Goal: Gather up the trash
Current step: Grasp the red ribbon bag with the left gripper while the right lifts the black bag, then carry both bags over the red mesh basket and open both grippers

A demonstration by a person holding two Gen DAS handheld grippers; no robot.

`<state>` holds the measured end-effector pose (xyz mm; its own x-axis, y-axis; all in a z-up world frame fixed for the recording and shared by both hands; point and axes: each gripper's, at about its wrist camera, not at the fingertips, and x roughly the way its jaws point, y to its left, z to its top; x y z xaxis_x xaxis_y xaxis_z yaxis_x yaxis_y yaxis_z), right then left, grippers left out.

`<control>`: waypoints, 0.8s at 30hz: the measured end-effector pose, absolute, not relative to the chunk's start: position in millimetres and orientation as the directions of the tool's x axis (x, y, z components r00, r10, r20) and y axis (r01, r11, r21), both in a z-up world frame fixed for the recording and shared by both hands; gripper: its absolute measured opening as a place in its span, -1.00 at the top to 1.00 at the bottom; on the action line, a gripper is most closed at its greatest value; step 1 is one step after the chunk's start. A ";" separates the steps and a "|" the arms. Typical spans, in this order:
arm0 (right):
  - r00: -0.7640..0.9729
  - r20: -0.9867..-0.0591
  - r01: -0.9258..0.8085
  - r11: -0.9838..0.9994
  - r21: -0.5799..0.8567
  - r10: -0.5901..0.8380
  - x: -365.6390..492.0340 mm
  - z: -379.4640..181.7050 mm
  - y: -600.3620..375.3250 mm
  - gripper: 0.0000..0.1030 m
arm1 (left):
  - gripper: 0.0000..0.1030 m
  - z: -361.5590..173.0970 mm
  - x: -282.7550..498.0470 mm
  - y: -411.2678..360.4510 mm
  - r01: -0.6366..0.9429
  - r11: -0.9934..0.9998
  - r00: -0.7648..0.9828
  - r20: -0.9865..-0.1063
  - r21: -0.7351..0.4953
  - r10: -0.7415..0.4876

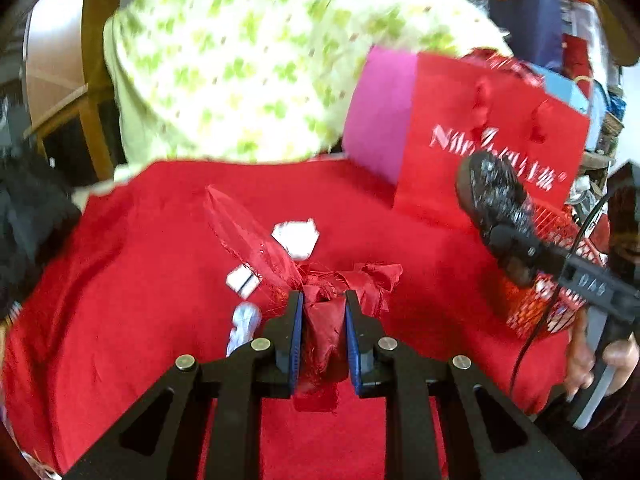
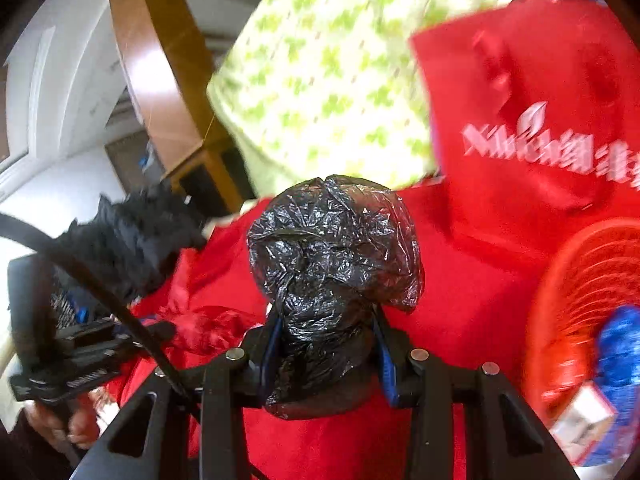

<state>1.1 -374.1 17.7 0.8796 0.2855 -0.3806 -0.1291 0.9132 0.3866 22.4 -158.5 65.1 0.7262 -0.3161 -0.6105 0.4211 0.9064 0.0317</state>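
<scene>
Left wrist view: left gripper (image 1: 323,334) clamps red wrapper (image 1: 324,320); right gripper (image 2: 326,356) clamps black bag (image 2: 334,240); white scraps (image 1: 296,238) remain mid-frame.

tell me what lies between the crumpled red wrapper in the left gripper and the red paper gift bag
In the left wrist view, only bare red cloth lies between the crumpled red wrapper and the red paper gift bag.

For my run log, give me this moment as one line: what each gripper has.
left gripper: shut on red wrapper | right gripper: shut on black plastic bag | white scraps remain on red cloth
</scene>
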 end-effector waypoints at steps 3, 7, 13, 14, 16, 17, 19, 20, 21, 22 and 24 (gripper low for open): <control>0.915 -0.333 -0.084 0.914 0.397 0.229 -18.5 24.6 -392.9 0.17 | 0.60 88.6 6.4 -177.3 0.425 0.902 0.766 -0.562 0.076 -0.313; 0.944 -0.293 -0.018 0.910 0.414 0.152 -46.2 25.8 -423.2 0.17 | 0.60 112.1 -12.3 -203.6 0.433 0.893 0.800 -0.507 0.120 -0.320; 0.960 -0.265 0.046 0.888 0.458 0.086 -73.1 23.3 -456.8 0.17 | 0.60 123.7 -28.3 -232.4 0.447 0.879 0.812 -0.487 0.165 -0.322; 0.961 -0.263 0.051 0.885 0.462 0.082 -74.7 22.9 -463.0 0.17 | 0.60 123.8 -29.5 -235.8 0.449 0.877 0.812 -0.486 0.170 -0.322; 0.963 -0.260 0.065 0.883 0.465 0.066 -80.6 22.1 -471.6 0.17 | 0.60 124.9 -32.1 -246.4 0.462 0.869 0.809 -0.486 0.179 -0.331; 0.964 -0.258 0.068 0.881 0.468 0.062 -86.1 20.2 -475.9 0.17 | 0.60 125.1 -33.4 -251.8 0.468 0.864 0.808 -0.486 0.185 -0.333; 0.966 -0.254 0.077 0.879 0.471 0.051 -90.6 18.9 -481.9 0.17 | 0.60 124.9 -36.1 -263.4 0.477 0.857 0.807 -0.484 0.195 -0.339; 0.967 -0.252 0.082 0.877 0.474 0.046 -94.8 18.1 -484.8 0.17 | 0.60 124.9 -37.4 -267.8 0.483 0.853 0.804 -0.485 0.195 -0.344; 0.967 -0.251 0.084 0.874 0.478 0.045 -96.7 17.7 -487.5 0.17 | 0.60 124.5 -38.4 -273.8 0.494 0.847 0.798 -0.489 0.195 -0.352; 0.968 -0.249 0.086 0.872 0.482 0.042 -99.6 17.1 -490.3 0.17 | 0.60 123.9 -39.6 -277.9 0.499 0.844 0.796 -0.491 0.198 -0.355; 0.969 -0.247 0.097 0.868 0.488 0.031 -102.5 16.6 -495.4 0.17 | 0.60 123.1 -40.7 -287.3 0.507 0.836 0.794 -0.492 0.209 -0.359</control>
